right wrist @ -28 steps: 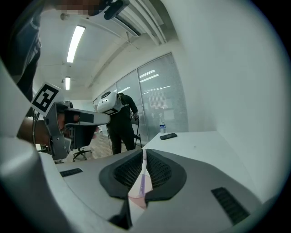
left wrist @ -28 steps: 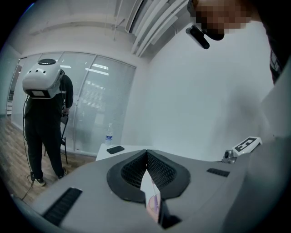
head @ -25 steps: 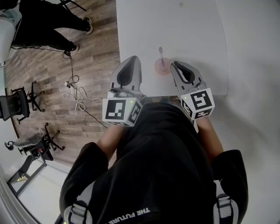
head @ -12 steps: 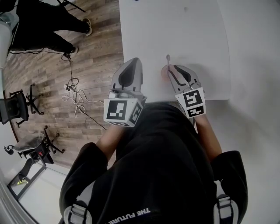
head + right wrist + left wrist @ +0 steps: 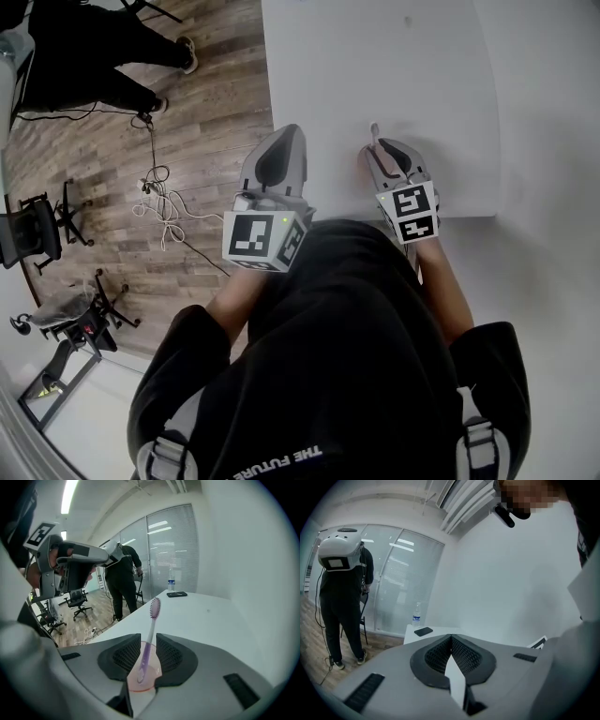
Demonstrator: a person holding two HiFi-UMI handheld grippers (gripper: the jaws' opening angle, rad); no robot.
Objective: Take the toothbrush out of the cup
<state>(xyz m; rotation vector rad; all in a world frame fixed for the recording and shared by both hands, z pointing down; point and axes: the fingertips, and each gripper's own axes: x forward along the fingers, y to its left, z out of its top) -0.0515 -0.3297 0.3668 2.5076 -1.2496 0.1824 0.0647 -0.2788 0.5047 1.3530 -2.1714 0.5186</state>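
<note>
A purple toothbrush (image 5: 149, 637) stands tilted in a pink cup (image 5: 140, 684) near the front edge of the white table (image 5: 375, 56). My right gripper (image 5: 147, 638) is open by a narrow gap, its jaws standing on either side of the brush handle above the cup, with a little room on each side. From the head view the brush head (image 5: 374, 128) pokes out past the right gripper (image 5: 384, 155), which hides most of the cup. My left gripper (image 5: 282, 133) hangs off the table's left edge over the floor, shut and empty (image 5: 451, 637).
A water bottle (image 5: 171, 584) and a dark phone (image 5: 176, 594) lie at the table's far end. Another person (image 5: 344, 597) stands on the wooden floor at the left. Cables (image 5: 159, 192) and office chairs (image 5: 42, 225) are on the floor.
My right gripper has moved forward over the cup and its jaws have narrowed around the toothbrush handle. The left gripper has stayed in place.
</note>
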